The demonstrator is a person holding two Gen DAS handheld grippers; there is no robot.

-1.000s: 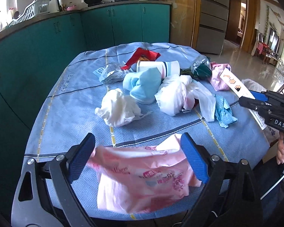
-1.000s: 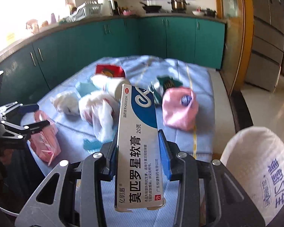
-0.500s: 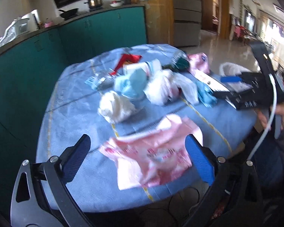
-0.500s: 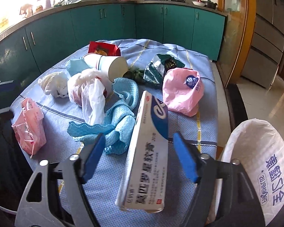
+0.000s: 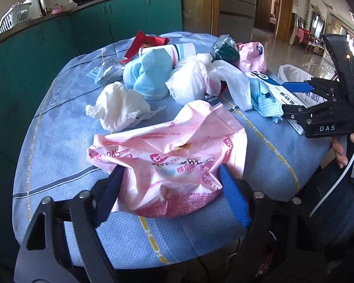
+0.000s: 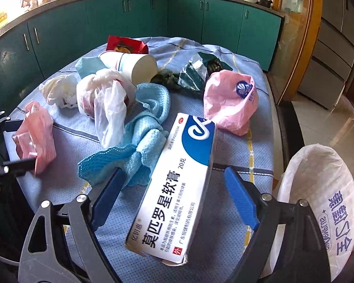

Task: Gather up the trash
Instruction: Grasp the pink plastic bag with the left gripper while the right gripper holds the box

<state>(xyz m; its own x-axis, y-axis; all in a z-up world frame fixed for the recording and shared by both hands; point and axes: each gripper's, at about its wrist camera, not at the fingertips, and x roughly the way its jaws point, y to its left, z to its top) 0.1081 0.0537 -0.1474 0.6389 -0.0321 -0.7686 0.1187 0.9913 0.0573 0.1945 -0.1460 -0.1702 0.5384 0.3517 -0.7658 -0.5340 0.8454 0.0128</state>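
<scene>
L hand-held gripper (image 5: 170, 186) has just been closing, pads touching pink wrapper (image 5: 172, 155); R hand-held gripper (image 6: 174, 186) wide open, box (image 6: 174, 186) loose between, on table (image 6: 233, 231).

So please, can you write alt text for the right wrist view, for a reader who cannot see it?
The right gripper, jaws open, stands around a white and blue ointment box lying on a blue tablecloth. Behind it lie a blue cloth, plastic bags, a tipped paper cup and a pink bag.
</scene>
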